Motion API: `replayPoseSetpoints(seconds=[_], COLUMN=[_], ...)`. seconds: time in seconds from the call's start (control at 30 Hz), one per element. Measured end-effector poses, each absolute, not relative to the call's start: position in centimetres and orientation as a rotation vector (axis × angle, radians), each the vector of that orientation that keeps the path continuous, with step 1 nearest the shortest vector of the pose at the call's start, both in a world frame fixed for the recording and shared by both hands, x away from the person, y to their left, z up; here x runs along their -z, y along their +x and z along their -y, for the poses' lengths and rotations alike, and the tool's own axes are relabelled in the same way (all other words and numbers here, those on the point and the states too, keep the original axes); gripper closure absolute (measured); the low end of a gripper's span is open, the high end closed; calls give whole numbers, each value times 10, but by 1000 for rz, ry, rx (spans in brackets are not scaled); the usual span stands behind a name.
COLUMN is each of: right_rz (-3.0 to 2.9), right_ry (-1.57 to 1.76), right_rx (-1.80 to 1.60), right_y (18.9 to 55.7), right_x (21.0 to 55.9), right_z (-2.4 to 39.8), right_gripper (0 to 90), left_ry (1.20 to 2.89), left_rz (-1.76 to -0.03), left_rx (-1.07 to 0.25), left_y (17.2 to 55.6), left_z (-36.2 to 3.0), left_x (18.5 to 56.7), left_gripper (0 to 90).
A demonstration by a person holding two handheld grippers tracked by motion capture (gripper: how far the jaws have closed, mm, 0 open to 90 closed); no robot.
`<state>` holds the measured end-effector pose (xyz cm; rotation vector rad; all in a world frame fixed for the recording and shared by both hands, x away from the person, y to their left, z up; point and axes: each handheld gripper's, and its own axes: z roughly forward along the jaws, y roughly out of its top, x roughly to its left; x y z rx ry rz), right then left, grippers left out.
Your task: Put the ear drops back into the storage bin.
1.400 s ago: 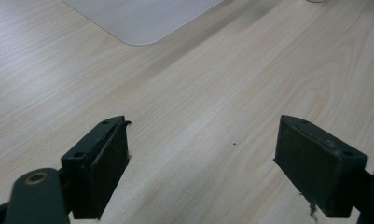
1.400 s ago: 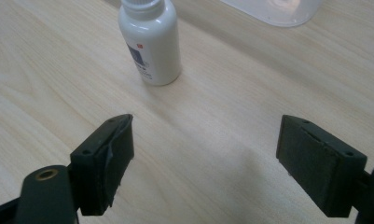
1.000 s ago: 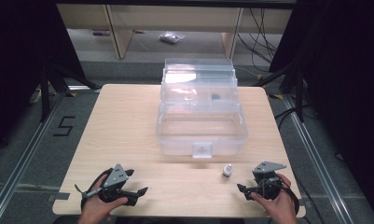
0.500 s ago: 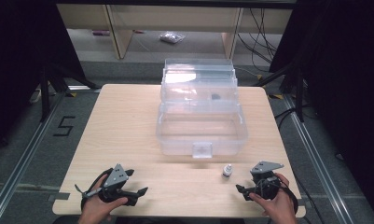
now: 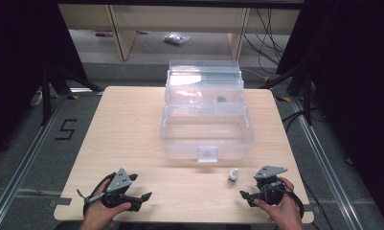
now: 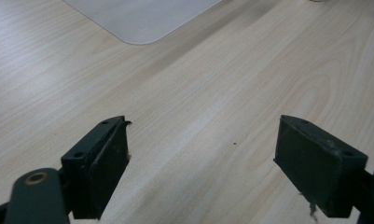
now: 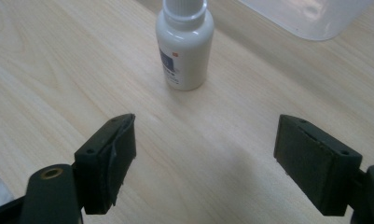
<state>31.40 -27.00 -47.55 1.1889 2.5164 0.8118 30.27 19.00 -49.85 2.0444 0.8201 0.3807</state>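
Observation:
A small white bottle point(image 5: 233, 174) stands upright on the wooden table point(image 5: 132, 134), just in front of a clear plastic box point(image 5: 206, 129) with its lid raised. In the right gripper view the bottle point(image 7: 183, 44) is ahead of the jaws and apart from them. My right gripper point(image 5: 244, 195) sits near the table's front right edge, open, with nothing between its jaws point(image 7: 203, 161). My left gripper point(image 5: 146, 196) rests at the front left, open over bare wood point(image 6: 201, 161). A corner of the box point(image 6: 142, 18) appears at the top of the left gripper view.
The box holds a small dark item point(image 5: 221, 99) in its upper tray. Beyond the table stand shelf legs point(image 5: 120, 33) and a bag point(image 5: 176, 39) on the floor. Cables point(image 5: 271, 43) trail at the back right. A floor marking "5" point(image 5: 65, 130) lies left.
The right gripper has shifted slightly toward the bottle. The left gripper has stayed in place.

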Motion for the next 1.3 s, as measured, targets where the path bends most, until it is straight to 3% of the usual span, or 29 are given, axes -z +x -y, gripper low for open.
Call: replayPoseSetpoints(seconds=[1.3], right_rz=[-2645], right_ry=[1010], right_rx=[-697], right_y=[338], right_x=[454], right_z=[239], right_gripper=[232], left_ry=[2052], left_rz=[-818], left_rx=[-386], left_y=[303], left_z=[-191], left_x=[499], left_gripper=[169])
